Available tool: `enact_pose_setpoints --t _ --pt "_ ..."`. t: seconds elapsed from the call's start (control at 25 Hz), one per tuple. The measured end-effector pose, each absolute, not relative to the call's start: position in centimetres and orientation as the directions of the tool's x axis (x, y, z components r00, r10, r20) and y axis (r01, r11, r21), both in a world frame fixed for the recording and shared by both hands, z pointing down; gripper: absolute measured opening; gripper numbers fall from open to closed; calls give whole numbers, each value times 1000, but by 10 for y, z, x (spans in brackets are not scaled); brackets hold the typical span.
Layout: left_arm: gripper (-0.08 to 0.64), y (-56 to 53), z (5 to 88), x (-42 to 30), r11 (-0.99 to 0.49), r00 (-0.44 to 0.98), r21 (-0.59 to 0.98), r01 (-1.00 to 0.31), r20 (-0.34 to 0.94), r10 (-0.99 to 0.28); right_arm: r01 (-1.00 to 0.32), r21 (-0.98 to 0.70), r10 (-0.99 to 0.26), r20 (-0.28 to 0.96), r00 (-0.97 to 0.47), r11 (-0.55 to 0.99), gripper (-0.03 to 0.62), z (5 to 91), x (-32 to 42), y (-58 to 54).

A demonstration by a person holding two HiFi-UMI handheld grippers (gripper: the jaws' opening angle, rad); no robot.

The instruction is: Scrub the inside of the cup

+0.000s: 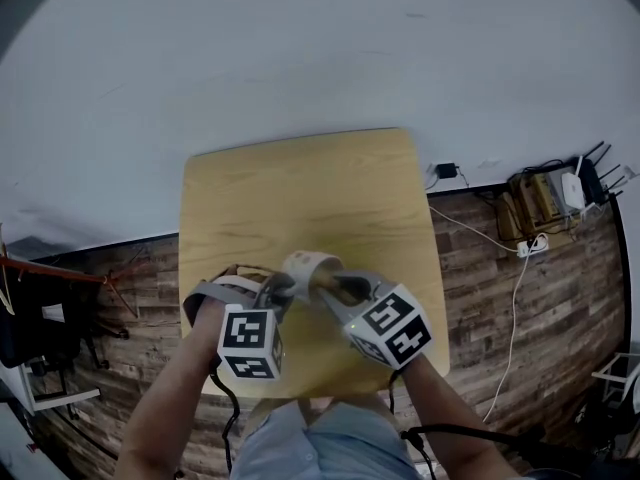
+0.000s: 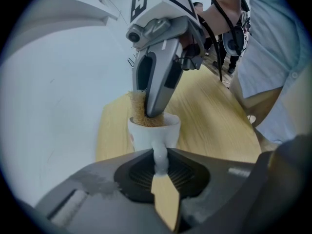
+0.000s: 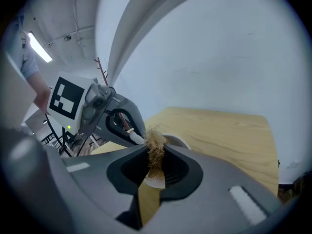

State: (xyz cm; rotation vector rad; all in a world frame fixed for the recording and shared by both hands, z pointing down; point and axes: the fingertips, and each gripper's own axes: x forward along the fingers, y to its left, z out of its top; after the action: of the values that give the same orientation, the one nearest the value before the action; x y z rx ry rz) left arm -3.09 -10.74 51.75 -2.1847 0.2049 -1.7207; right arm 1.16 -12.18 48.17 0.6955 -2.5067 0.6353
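Pale wooden table (image 1: pixel 300 178), near edge first: the left gripper (image 2: pixel 161 168) is clamped on the handle (image 2: pixel 159 155) of the white cup (image 2: pixel 145 133) and is pitched steeply down. Just beyond, a tan fibre scrubber (image 2: pixel 139 108) is pinched in the right gripper (image 3: pixel 155 152), which is tilted into the cup's mouth. Scrubbing is judged to be under way. Next, the scrubber should be swept round the inner wall while the cup is braced.

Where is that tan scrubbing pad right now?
In the left gripper view the tan scrubbing pad pokes out of the white cup at centre, pinched in the right gripper; the left gripper holds the cup's handle.
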Motion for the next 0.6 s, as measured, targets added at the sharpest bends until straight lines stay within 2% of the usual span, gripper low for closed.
enact_pose_setpoints --t 0.28,0.6 --pt "71 -107 517 -31 -925 247 -362 115 912 -326 -568 -200 -383 559 -735 799 57 484 23 -135" --pt "71 -104 516 -29 -925 253 -361 114 911 -325 -593 -207 -402 561 -724 778 57 492 38 -141"
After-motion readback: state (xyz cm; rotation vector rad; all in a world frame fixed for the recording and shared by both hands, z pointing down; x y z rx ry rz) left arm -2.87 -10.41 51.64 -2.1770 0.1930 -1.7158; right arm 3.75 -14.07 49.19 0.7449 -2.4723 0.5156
